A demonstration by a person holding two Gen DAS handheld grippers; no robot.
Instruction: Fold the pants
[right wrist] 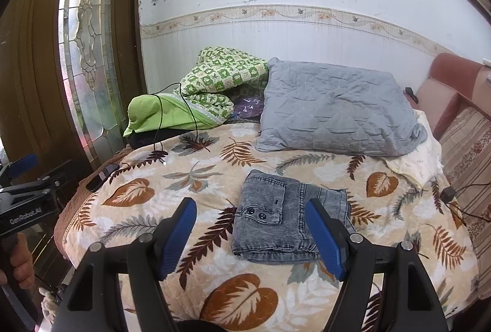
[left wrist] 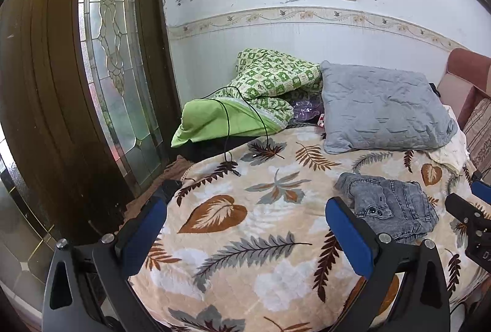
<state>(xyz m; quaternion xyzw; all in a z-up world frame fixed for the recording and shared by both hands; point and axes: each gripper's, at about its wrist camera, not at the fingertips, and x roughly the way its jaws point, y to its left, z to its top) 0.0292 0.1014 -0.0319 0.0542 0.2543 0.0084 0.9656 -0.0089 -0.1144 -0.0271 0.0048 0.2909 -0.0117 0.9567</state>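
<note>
Pants made of grey washed denim [right wrist: 288, 221] lie folded in a small square near the front edge of the leaf-print bed blanket [right wrist: 214, 301], both the left claw [left wrist: 245, 227] and right claw [right wrist: 251, 236] are wide apart and hold nothing, so folding looks done and next they only need to back away.

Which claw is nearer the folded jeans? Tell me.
Right. The right claw hangs open directly before the folded jeans; the left claw is open off to their left.
</note>
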